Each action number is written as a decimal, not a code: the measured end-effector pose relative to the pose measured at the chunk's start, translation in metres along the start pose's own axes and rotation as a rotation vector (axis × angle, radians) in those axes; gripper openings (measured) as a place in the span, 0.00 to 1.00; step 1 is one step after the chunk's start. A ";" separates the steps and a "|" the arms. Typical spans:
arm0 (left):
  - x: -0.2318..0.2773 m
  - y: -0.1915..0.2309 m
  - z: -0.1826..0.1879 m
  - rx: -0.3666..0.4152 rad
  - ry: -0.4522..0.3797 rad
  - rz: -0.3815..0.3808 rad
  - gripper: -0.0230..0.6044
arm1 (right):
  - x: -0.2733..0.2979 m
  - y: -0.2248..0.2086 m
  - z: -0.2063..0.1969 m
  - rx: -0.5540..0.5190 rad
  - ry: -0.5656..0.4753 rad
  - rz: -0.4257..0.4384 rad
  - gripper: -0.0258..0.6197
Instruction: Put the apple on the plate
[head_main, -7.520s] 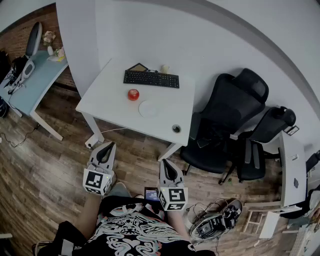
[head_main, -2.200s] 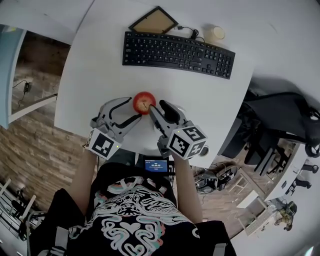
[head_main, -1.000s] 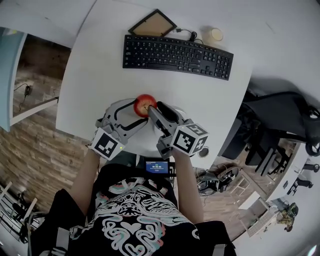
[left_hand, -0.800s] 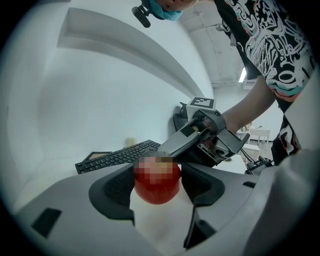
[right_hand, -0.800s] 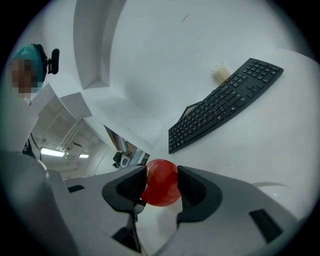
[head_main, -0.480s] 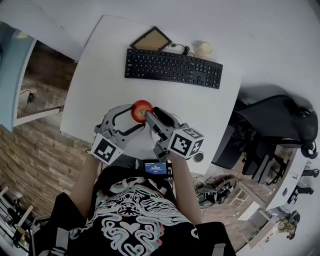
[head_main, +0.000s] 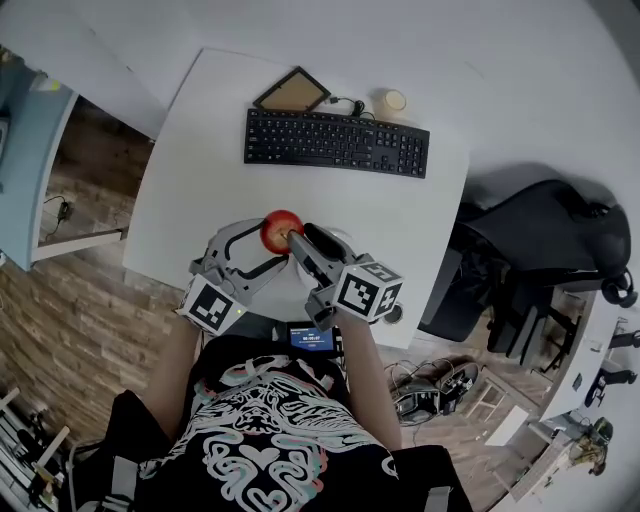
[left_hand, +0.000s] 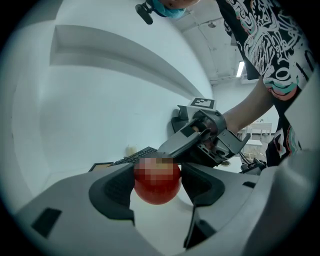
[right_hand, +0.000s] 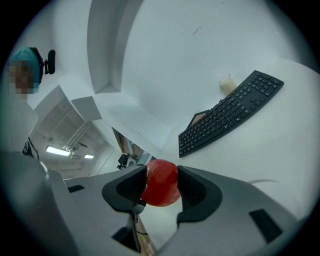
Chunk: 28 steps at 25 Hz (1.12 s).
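The left gripper (left_hand: 157, 186) has its jaws spread wide. The red apple (head_main: 281, 231) fills the gap, and both pads touch it. The right gripper (right_hand: 161, 186) closes on the same apple from the other side, one pad against each flank. The apple is held clear of the white desk (head_main: 200, 150), just left of the plate (right_hand: 262, 181). Each gripper carries a cube of black-and-white square markers. At the desk's far edge lie a picture frame (head_main: 293, 90), a black keyboard (head_main: 335, 142) and a cup (head_main: 390, 101). The key legends are too small to read.
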<state>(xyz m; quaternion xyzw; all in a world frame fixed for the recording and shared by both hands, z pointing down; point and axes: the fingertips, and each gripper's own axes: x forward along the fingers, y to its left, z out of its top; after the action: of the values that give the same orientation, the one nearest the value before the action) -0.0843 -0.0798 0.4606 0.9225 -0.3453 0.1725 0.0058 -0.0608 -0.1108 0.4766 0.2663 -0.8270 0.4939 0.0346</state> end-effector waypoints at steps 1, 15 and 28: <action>0.001 -0.003 0.002 0.010 0.001 -0.009 0.49 | -0.004 0.000 0.000 -0.001 -0.006 -0.004 0.36; 0.036 -0.074 0.021 0.033 -0.050 -0.212 0.49 | -0.088 -0.025 -0.010 0.056 -0.158 -0.125 0.36; 0.051 -0.115 0.016 0.049 -0.036 -0.332 0.49 | -0.126 -0.046 -0.032 0.111 -0.216 -0.195 0.36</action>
<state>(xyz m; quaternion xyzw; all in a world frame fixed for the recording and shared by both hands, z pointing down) 0.0302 -0.0265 0.4748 0.9697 -0.1838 0.1607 0.0057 0.0622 -0.0497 0.4890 0.3986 -0.7675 0.5016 -0.0217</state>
